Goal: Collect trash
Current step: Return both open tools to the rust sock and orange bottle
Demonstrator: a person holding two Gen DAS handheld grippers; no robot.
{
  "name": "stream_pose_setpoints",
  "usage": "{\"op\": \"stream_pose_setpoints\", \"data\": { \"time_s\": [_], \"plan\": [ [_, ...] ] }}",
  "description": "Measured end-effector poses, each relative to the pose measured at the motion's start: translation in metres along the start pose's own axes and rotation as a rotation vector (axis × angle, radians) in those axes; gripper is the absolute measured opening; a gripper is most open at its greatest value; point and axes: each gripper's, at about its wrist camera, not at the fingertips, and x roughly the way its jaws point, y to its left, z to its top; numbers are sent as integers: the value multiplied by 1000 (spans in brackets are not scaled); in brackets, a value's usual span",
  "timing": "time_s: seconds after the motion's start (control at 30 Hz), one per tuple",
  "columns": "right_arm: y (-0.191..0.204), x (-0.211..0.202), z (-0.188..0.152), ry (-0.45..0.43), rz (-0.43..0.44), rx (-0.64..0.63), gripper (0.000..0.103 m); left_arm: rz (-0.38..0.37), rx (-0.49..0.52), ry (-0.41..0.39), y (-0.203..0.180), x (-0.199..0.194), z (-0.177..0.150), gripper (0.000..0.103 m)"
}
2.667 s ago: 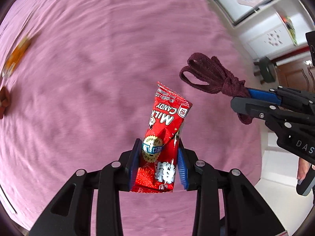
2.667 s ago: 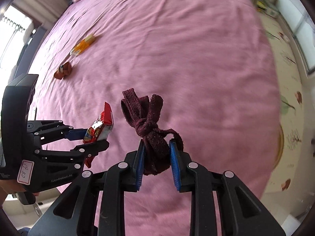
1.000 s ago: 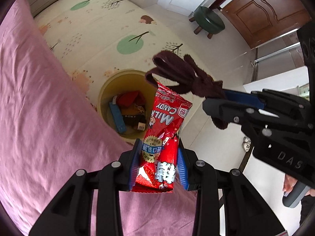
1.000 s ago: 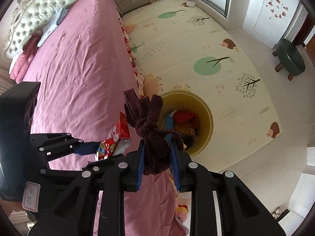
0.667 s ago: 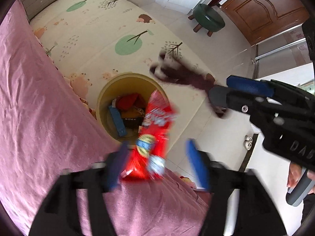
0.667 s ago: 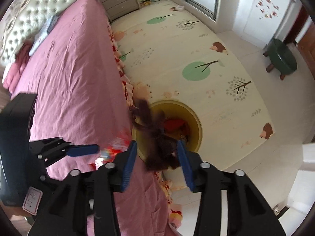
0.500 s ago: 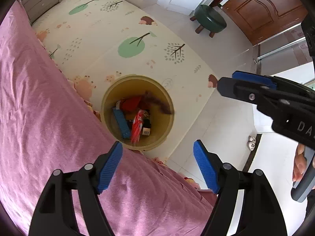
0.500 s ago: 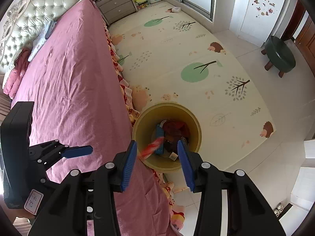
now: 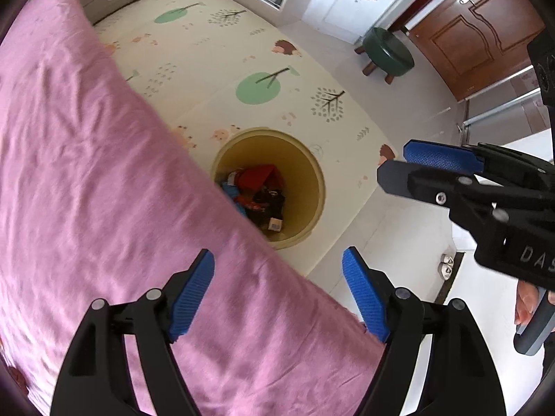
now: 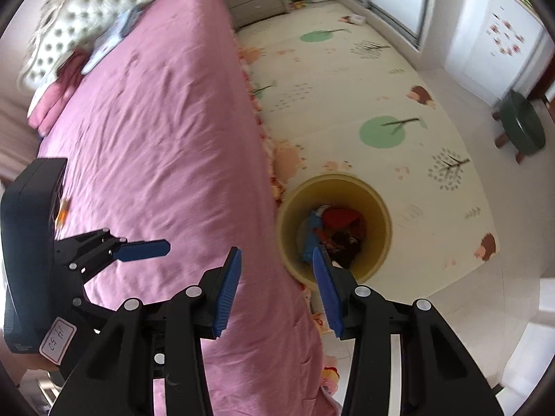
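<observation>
A yellow round bin (image 9: 312,173) stands on the floor beside the pink bed (image 9: 86,173); it also shows in the right wrist view (image 10: 381,208). Several pieces of trash (image 9: 258,190) lie inside it, red, blue and dark (image 10: 334,228). My left gripper (image 9: 277,289) is open and empty above the bed's edge, near the bin. My right gripper (image 10: 277,286) is open and empty, above the bed's edge with the bin just beyond it. The right gripper shows in the left wrist view (image 9: 430,166), and the left gripper in the right wrist view (image 10: 138,248).
A patterned cream play mat (image 9: 215,52) covers the floor. A green stool (image 9: 388,55) stands by a brown door (image 9: 478,34). A grey drawer chest (image 10: 256,1) is at the bed's head. A small orange item (image 10: 61,213) lies on the bed.
Both grippers swung from over the bed to above the bin and opened. The red candy wrapper and the dark knotted cloth fell into the bin. Both grippers have since drawn back a little.
</observation>
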Motion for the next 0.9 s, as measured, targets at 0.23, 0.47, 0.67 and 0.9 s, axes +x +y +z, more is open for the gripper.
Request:
{"op": "stream_pose_setpoints", "data": {
  "time_s": [0.23,0.47,0.67,0.9],
  "plan": [
    [75,4,-13,24,39,-133,43,52,-62,-45,43,-37,-51,76],
    [161,12,-36,52,72,-280,43,83,-166,-85,94,-73,-116,76],
    [227,24,-55,76,80,-357,43,117,-259,-119,147,-103,-183,76],
    [318,40,-81,91,96,-434,43,196,-314,-135,213,-141,-255,76]
  ]
}}
